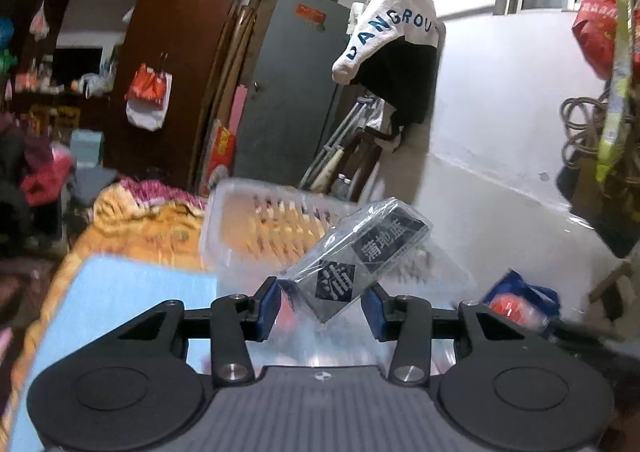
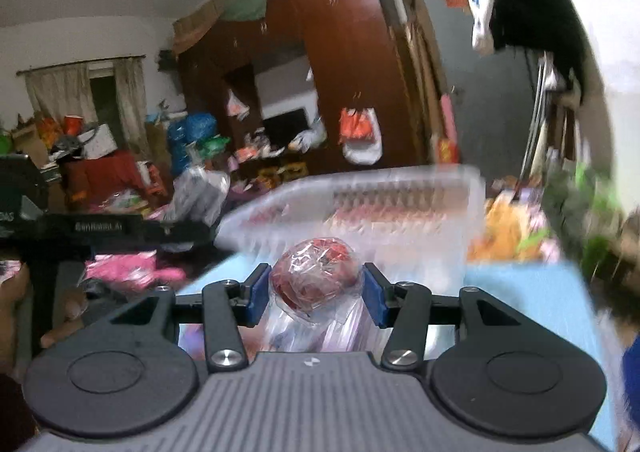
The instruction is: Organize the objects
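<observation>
My left gripper [image 1: 322,302] is shut on a clear plastic packet [image 1: 362,252] with dark labels, held tilted up to the right above a light blue mat [image 1: 120,292]. A clear slotted plastic basket [image 1: 256,220] stands just beyond it. In the right wrist view my right gripper [image 2: 316,294] is shut on a red ball-like item wrapped in clear plastic [image 2: 316,274]. The same basket [image 2: 360,204] lies straight ahead of it, blurred. The other gripper [image 2: 100,230] and a hand [image 2: 16,292] show at the left edge.
An orange blanket [image 1: 152,220] lies left of the basket. A blue and red bag [image 1: 520,300] sits at the right of the mat. A dark wardrobe [image 2: 352,64], piles of clutter [image 2: 120,172] and a hanging white garment [image 1: 384,28] fill the room behind.
</observation>
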The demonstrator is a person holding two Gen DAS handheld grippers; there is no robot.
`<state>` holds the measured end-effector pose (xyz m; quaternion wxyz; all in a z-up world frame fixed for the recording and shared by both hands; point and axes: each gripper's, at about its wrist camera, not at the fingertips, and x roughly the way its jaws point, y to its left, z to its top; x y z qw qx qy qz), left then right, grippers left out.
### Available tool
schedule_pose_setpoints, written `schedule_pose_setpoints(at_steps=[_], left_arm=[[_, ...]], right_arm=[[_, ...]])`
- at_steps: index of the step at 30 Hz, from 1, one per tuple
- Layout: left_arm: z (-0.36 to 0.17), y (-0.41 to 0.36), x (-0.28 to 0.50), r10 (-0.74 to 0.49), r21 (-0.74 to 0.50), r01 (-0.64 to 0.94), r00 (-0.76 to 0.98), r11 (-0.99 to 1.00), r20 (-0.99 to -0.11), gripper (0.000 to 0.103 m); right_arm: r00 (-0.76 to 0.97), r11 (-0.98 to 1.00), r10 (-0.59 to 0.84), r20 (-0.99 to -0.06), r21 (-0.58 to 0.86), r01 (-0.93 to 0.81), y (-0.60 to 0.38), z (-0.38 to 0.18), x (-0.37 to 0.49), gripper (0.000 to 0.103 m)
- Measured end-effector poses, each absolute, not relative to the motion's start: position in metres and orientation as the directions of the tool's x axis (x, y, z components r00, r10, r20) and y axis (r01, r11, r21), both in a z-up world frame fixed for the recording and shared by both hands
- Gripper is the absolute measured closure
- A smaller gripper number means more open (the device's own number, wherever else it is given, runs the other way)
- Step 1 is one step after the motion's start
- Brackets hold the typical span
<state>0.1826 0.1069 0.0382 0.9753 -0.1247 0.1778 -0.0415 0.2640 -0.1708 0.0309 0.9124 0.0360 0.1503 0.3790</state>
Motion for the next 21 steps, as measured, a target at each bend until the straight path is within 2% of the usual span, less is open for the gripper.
schedule_pose_setpoints(at_steps=[4, 5, 6, 7, 8, 9, 14, 16, 21], left_arm=[[0.049, 0.103, 0.242, -0.065, -0.189, -0.015, 0.909, 0.982, -0.411, 0.054], [0.046, 0.102, 0.254, -0.056, -0.172, -0.022, 0.896, 0.985, -0.440, 0.050], [0.041, 0.102, 0.266, -0.053, -0.159, -0.025, 0.881, 0.987, -0.469, 0.044], [0.038, 0.103, 0.273, -0.050, -0.149, -0.029, 0.867, 0.988, -0.495, 0.028], [0.036, 0.103, 0.275, -0.043, -0.141, -0.033, 0.861, 0.989, -0.506, 0.020], [0.036, 0.103, 0.270, -0.045, -0.130, -0.022, 0.870, 0.991, -0.491, 0.018], [0.045, 0.103, 0.190, -0.078, -0.114, 0.040, 0.934, 0.993, -0.348, 0.002], [0.030, 0.102, 0.140, -0.082, -0.106, 0.053, 0.952, 0.993, -0.294, 0.001], [-0.028, 0.078, 0.061, -0.096, -0.064, 0.079, 0.940, 0.995, -0.328, 0.001]], right_arm=[[0.707, 0.749, 0.658, -0.260, 0.120, -0.652, -0.148, 0.057, 0.310, 0.049], [0.707, 0.751, 0.653, -0.273, 0.105, -0.652, -0.141, 0.060, 0.322, 0.048], [0.711, 0.756, 0.644, -0.280, 0.097, -0.647, -0.136, 0.060, 0.331, 0.041], [0.725, 0.769, 0.628, -0.281, 0.083, -0.634, -0.132, 0.058, 0.337, 0.019], [0.745, 0.789, 0.598, -0.295, 0.051, -0.612, -0.129, 0.057, 0.340, 0.009], [0.756, 0.799, 0.579, -0.306, 0.026, -0.601, -0.127, 0.055, 0.339, 0.003], [0.724, 0.763, 0.637, -0.263, 0.088, -0.640, -0.164, 0.047, 0.293, 0.000], [0.728, 0.761, 0.642, -0.239, 0.085, -0.643, -0.183, 0.034, 0.269, 0.000], [0.762, 0.813, 0.574, -0.299, 0.095, -0.575, -0.209, -0.020, 0.250, 0.000]])
